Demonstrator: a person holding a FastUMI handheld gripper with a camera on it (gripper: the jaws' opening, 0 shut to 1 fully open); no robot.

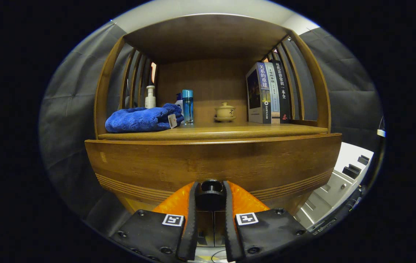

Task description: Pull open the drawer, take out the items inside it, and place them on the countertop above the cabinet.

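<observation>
The gripper (210, 190) has its two fingers squeezed on the round knob (210, 187) of the drawer (211, 160), which sits straight ahead, so the pull comes straight back.

Home-like booth: wooden cabinet (213, 160), books (268, 93), tea bowl (225, 110)

wooden drawer (211, 164) front sitting near, grooved along its lower edge; its dark round knob (210, 187) resting between the fingers; countertop (229, 128) lying just above, farther back.
</observation>
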